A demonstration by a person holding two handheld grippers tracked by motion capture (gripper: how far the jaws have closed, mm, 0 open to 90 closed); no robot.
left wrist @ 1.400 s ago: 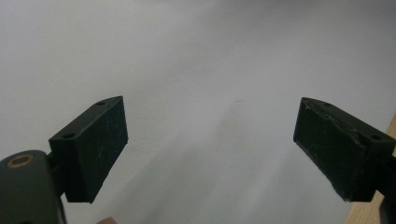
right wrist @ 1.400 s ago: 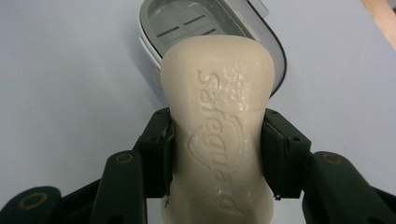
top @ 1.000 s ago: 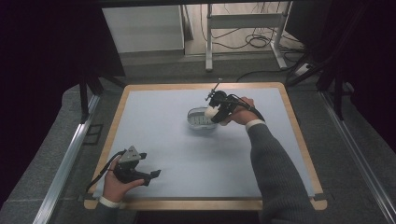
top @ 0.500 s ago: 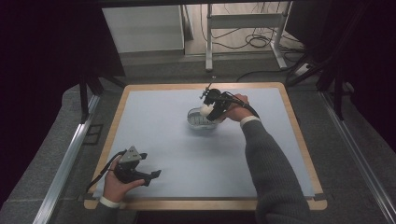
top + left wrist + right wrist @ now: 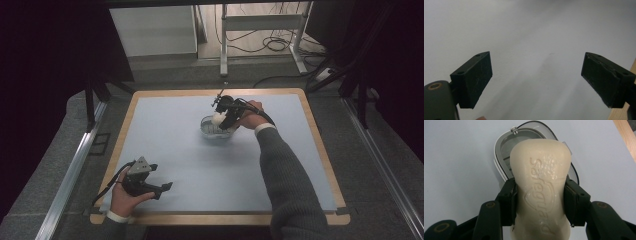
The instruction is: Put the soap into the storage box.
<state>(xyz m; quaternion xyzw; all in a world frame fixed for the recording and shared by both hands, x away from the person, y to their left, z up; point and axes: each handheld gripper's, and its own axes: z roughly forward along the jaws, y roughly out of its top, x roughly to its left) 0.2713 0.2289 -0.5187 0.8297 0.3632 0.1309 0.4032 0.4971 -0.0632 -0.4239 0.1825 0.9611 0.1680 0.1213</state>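
A cream bar of soap (image 5: 541,187) with embossed lettering is clamped across its narrow waist by my right gripper (image 5: 539,202), whose pads press on both sides. It hangs just over an open soap dish (image 5: 506,147), white and grey, with a clear lid behind. In the high view the right gripper (image 5: 223,116) holds the soap (image 5: 217,118) above the dish (image 5: 210,131) at the table's far middle. My left gripper (image 5: 162,189) rests near the front left edge, jaws wide apart over bare mat, nothing between its pads (image 5: 475,77).
A pale blue mat (image 5: 200,165) covers the table inside a wooden rim (image 5: 220,218). Dark floor and metal rails (image 5: 75,165) flank the table. A white cabinet and desk legs with cables stand beyond the far edge.
The right gripper with the soap has shifted slightly left and farther back over the dish. The left gripper has stayed where it was.
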